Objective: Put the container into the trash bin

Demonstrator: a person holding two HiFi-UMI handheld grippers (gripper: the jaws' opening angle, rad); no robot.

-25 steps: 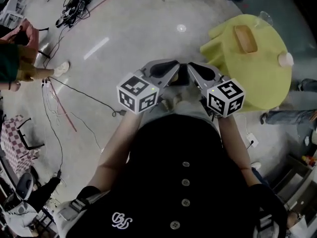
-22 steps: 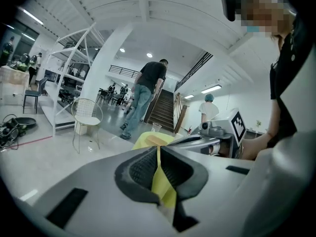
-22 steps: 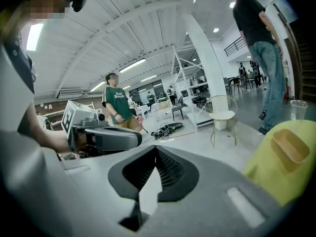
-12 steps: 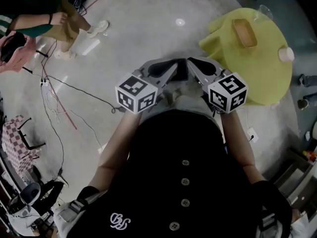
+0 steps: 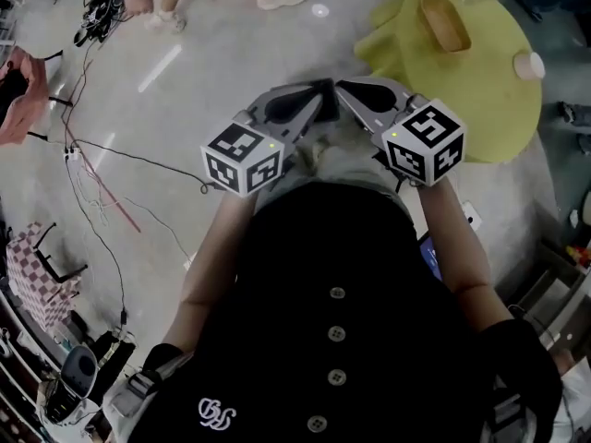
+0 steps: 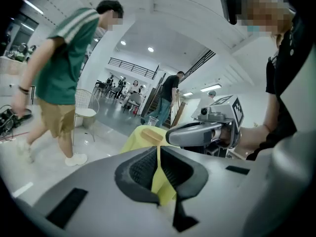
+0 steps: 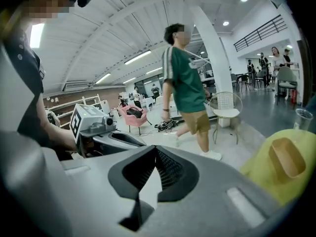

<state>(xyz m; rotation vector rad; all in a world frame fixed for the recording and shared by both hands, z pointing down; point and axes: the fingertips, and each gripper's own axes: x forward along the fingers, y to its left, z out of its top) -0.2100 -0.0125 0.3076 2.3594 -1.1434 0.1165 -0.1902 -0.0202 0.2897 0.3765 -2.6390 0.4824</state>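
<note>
The container (image 5: pixel 445 23) is a shallow brown tray lying on a round table with a yellow cloth (image 5: pixel 480 109), at the upper right of the head view. It also shows in the left gripper view (image 6: pixel 150 136) and in the right gripper view (image 7: pixel 286 157). My left gripper (image 5: pixel 319 101) and right gripper (image 5: pixel 347 90) are held side by side in front of my chest, tips nearly touching, well short of the table. Both are shut with nothing between the pads, as the left gripper (image 6: pixel 159 149) and right gripper (image 7: pixel 157 149) show in their own views. No trash bin is in view.
A paper cup (image 5: pixel 530 65) and a clear cup (image 7: pixel 302 118) stand on the table. A person in a green shirt (image 7: pixel 190 88) walks across the floor ahead. Cables (image 5: pixel 102 155) lie on the floor at left, beside a white wire chair (image 7: pixel 224 110).
The person in the green shirt has walked from the left across to the top of the head view. The yellow table has shifted slightly left. Both grippers stay shut and close together.
</note>
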